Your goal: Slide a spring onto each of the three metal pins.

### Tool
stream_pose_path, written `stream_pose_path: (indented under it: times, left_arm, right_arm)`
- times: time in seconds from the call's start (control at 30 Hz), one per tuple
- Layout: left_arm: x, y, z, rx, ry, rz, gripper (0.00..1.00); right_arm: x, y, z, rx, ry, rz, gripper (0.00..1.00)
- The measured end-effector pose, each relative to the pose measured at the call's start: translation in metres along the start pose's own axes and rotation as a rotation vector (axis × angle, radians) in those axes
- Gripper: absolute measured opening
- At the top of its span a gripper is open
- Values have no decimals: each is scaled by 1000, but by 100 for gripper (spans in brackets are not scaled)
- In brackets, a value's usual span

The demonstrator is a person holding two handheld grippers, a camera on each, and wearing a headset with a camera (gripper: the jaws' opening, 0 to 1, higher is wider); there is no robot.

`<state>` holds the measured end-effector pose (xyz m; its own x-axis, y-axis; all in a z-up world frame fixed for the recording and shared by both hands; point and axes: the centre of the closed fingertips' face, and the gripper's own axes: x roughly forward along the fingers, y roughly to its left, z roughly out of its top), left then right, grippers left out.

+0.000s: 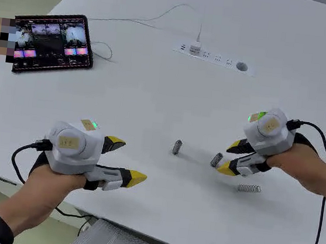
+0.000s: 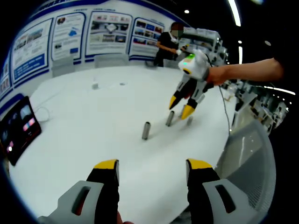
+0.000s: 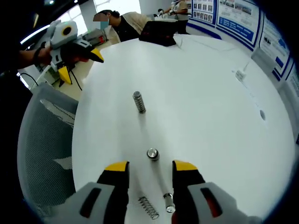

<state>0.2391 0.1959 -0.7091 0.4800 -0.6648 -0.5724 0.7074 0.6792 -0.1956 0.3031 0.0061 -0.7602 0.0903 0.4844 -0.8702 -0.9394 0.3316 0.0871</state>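
White bench (image 1: 154, 97), tablet (image 1: 53, 42) far left, well clear of the work. Left gripper (image 1: 126, 160): jaws spread, nothing between them, near the bench's front edge, well apart from the pins. Mid-bench: first pin (image 1: 176, 147), upright, spring already on; looks done. Further right: second pin (image 1: 216, 159), just ahead of the right gripper (image 1: 229, 158); looks ribbed from the head view, but cannot tell for sure whether sprung. Right gripper: jaws spread, pinching nothing, tips low over the bench. Close to one jaw in the right gripper view: small metal piece (image 3: 168, 201), probably the third pin; upright or lying, cannot tell. Rightmost: loose spring (image 1: 249, 188), flat on the bench, touching nothing.

Risks from here:
- Knocking over the second pin with a jaw tip while swinging toward the spring; free-standing by the look of it, and very close.
- Flicking the spring away with an off-centre pinch; light, round, likely to roll.
- Squashing coils or blocking the bore by gripping across the end.
- Tipping a bare pin during threading; no bracing available with the left gripper so far off.
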Motion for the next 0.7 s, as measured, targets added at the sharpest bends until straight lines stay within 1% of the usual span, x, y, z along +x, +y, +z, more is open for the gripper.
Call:
stream_pose_path:
  times: [0.1, 0.23, 0.4, 0.57, 0.7]
  left_arm:
    - [-1, -1, 1, 4, 1, 0, 59]
    - [-1, 1, 2, 7, -3, 4, 60]
    - [-2, 1, 5, 9, -9, 6, 60]
    - [0, -1, 7, 15, -10, 2, 60]
    - [0, -2, 9, 19, -11, 0, 60]
  right_arm:
    - [-4, 0, 4, 29, -33, -12, 39]
    - [-12, 1, 13, 89, -105, -30, 41]
    - [-19, 5, 18, 158, -181, -43, 43]
    - [-26, 8, 18, 232, -247, -62, 48]
    - [-30, 7, 13, 270, -272, -76, 51]
